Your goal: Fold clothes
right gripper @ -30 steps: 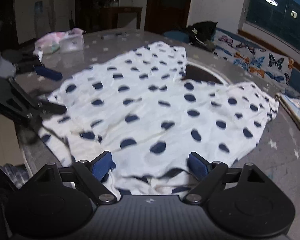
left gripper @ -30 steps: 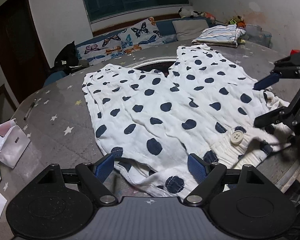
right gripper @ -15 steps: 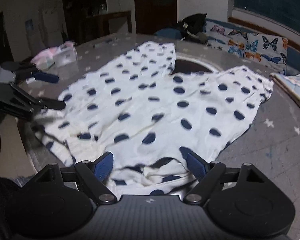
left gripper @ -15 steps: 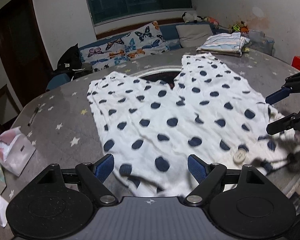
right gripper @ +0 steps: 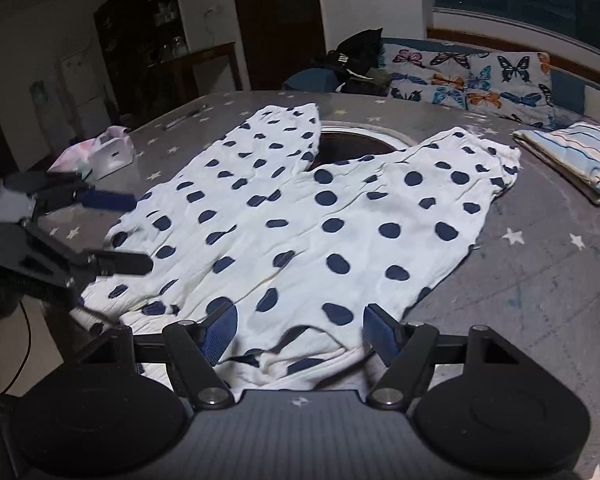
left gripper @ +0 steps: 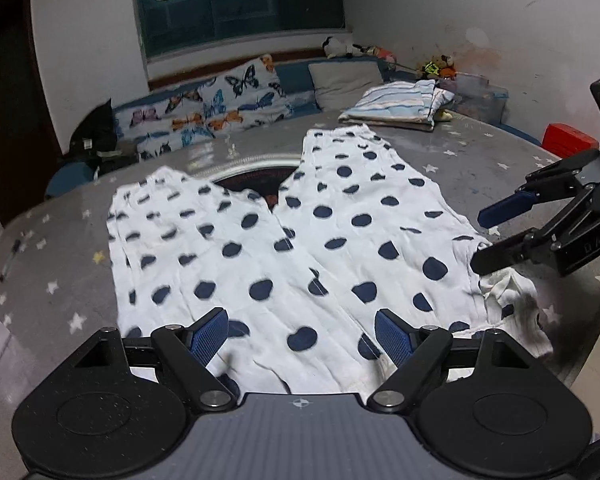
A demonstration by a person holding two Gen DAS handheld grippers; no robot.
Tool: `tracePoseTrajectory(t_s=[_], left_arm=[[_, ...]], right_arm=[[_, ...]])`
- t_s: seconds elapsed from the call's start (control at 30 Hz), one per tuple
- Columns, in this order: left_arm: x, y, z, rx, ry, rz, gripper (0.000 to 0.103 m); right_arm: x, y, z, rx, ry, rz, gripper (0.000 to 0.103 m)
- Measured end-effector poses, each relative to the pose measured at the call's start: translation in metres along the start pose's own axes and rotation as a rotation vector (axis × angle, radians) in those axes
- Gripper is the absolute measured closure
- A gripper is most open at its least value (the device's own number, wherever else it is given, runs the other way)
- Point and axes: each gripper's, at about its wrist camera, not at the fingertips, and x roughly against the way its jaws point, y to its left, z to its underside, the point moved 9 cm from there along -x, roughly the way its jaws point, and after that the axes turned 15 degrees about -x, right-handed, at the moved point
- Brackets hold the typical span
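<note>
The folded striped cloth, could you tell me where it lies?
In the left wrist view the folded striped cloth lies on the table's far right, just beyond the polka-dot trousers.

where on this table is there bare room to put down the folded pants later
Bare grey table lies right of the polka-dot pants, up to the folded striped cloth. Another strip runs between the pants and the pink packet, with a pen at its far end. The near edge is crowded: waistband, left gripper and closing right gripper.
</note>
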Motion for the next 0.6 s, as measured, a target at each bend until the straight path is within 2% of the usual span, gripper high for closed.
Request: tracePoseTrajectory(t_s=[0.17, 0.27, 0.6], left_arm=[[-0.004, -0.005, 0.006, 0.014, 0.020, 0.012, 0.021], [-0.002, 0.002, 0.010, 0.041, 0.032, -0.008, 0.021], [0.021, 0.047, 0.048, 0.218, 0.120, -0.142, 0.023]], right_arm=[[-0.014, -0.006, 0.005, -0.002, 0.027, 0.029, 0.034], [-0.013, -0.005, 0.003, 0.006, 0.025, 0.032, 0.034], [-0.013, 0.001, -0.039, 0.039, -0.001, 0.042, 0.037]])
